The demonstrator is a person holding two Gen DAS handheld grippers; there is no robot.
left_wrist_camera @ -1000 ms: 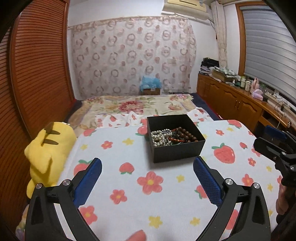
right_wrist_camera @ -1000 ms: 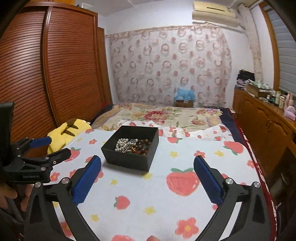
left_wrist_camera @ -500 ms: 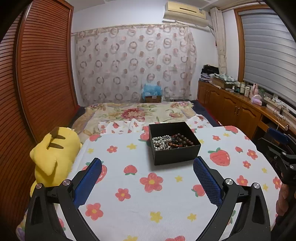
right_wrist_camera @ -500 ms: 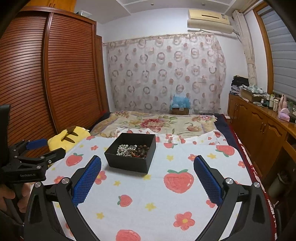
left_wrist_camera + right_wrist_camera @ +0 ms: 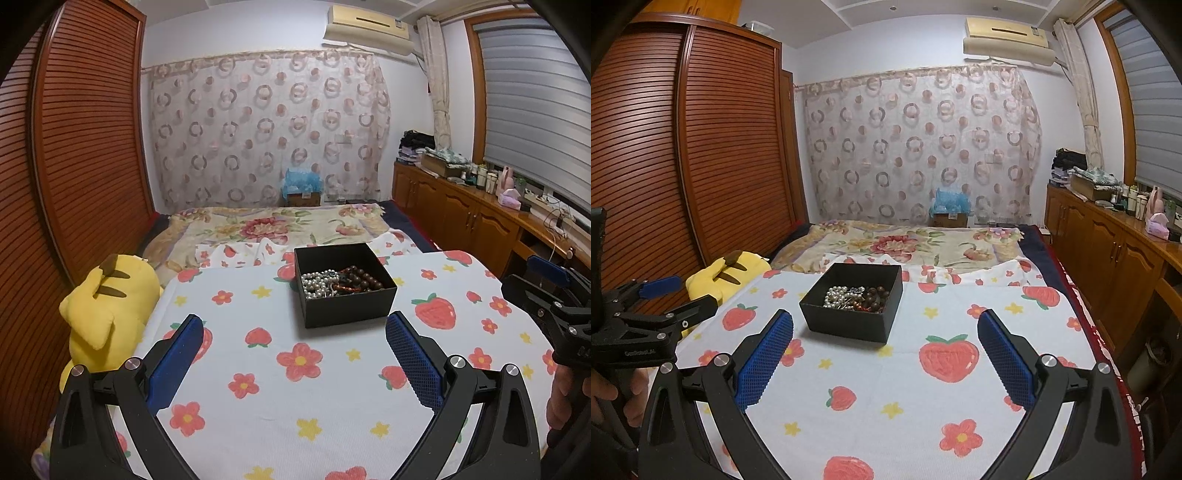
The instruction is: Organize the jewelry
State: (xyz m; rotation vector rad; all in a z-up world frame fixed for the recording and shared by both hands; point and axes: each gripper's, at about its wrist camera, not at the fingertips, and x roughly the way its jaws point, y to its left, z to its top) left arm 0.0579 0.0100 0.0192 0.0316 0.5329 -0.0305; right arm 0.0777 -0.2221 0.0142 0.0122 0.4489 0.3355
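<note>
A black open box [image 5: 347,308] stands on the strawberry-print cloth [image 5: 280,398]. It holds a white pearl string [image 5: 317,285], dark brown wooden beads [image 5: 364,279] and a small red string. The box also shows in the right wrist view [image 5: 849,325], with pearls [image 5: 837,295] and brown beads [image 5: 877,297]. My left gripper [image 5: 294,334] is open and empty, short of the box. My right gripper [image 5: 885,332] is open and empty, just in front of the box. Each gripper shows at the edge of the other's view: the right one [image 5: 546,291], the left one [image 5: 661,299].
A yellow plush toy [image 5: 107,314] lies at the cloth's left edge. A floral blanket [image 5: 273,225] covers the bed behind the box. A slatted wooden wardrobe [image 5: 683,155] stands to the left. Wooden cabinets [image 5: 461,218] with bottles run along the right.
Both grippers have pulled back and risen, so the box looks smaller and farther in both views. Both stay open and empty.
</note>
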